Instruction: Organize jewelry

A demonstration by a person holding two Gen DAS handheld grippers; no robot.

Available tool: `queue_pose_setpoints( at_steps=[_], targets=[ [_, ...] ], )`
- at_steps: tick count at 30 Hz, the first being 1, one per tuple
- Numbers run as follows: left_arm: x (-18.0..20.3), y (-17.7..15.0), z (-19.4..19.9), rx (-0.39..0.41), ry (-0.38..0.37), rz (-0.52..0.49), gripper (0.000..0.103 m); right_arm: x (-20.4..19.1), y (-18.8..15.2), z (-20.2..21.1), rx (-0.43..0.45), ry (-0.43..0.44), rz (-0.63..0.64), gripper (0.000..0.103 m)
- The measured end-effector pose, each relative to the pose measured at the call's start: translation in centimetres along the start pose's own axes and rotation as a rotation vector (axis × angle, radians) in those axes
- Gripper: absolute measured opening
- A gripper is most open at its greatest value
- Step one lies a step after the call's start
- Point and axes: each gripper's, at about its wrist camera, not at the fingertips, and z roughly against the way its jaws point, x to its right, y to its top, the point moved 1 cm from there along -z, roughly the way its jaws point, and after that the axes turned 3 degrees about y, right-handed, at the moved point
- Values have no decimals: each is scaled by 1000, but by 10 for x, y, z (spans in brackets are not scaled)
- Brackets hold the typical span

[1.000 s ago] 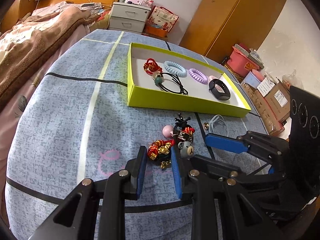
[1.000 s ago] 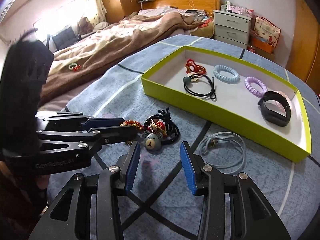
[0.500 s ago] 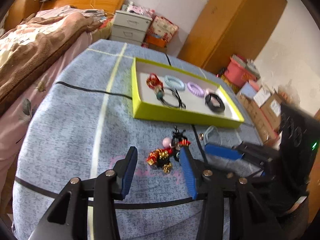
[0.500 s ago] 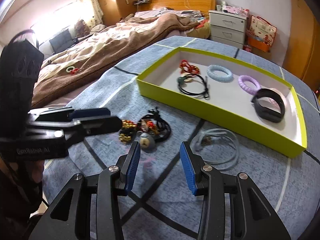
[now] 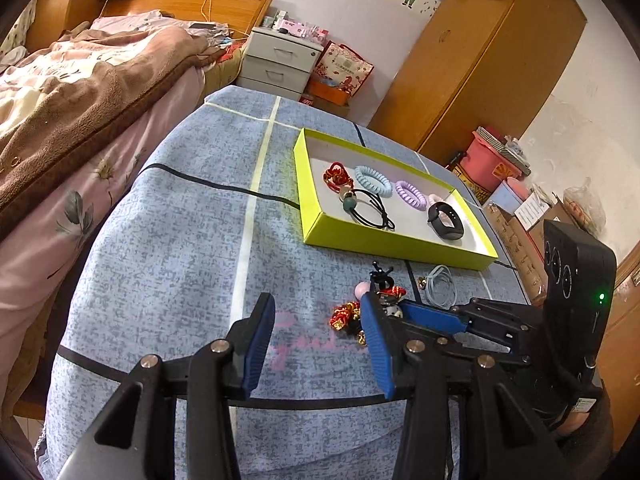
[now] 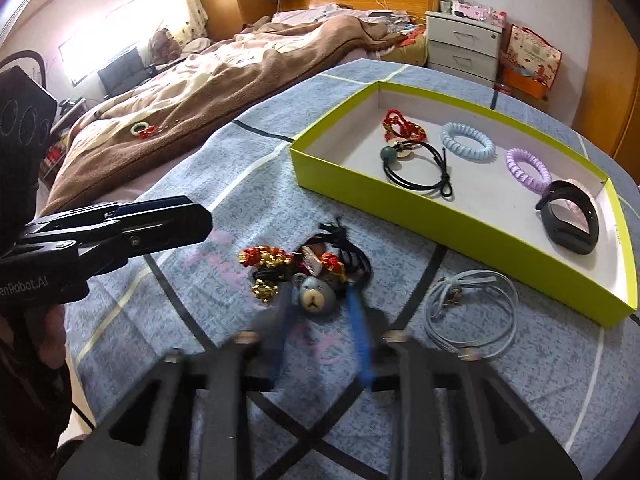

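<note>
Since a second ago, the left gripper [image 5: 316, 344] has spread its blue pads and drawn back from the pile of trinkets, while the right gripper [image 6: 324, 320] has pushed in on the same pile. Across the scene runs a round table [image 5: 168, 240] under a blue-grey cloth, with a bed [image 6: 208, 68] and brown blanket beside it. On the cloth sits a yellow-green box [image 6: 420, 208], holding a red knotted bracelet [image 6: 400, 124], a black cord bracelet with a green bead [image 6: 420, 168], a pale blue coil hair tie [image 6: 468, 142], a purple coil hair tie [image 6: 528, 168] and a black wristband [image 6: 568, 216]. Outside the box, on the near side, lies a light blue cord necklace [image 6: 472, 312], loosely looped. Just left of it is the tangle still to be sorted: a red-and-gold charm string [image 6: 264, 260], black cords, and a small bear-head charm [image 6: 314, 294]. The right gripper's jaws are closing, blurred, with the bear charm between them; whether the pads already press on it cannot be told. The left gripper stands released, nothing between its pads, the charm string just beyond its tips.
</note>
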Motion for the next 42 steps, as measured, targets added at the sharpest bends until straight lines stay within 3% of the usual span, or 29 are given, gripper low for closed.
queue_pose_setpoints(
  at_steps=[12,24,28,42],
  targets=[
    [12,-6,-13,-41,-18,-47,46,14,-4,22,64,-30,-50,21],
    [32,-8,-38,-89,37,-144,47,31,-2,38,137,19,-130,21],
    [31,-7,-36,-89,34,-140,47,37,-1,48,180,-10,-150,21],
    [48,-6,-46,-89,121,-256,47,50,-22,56,150,-27,-177,21]
  ],
)
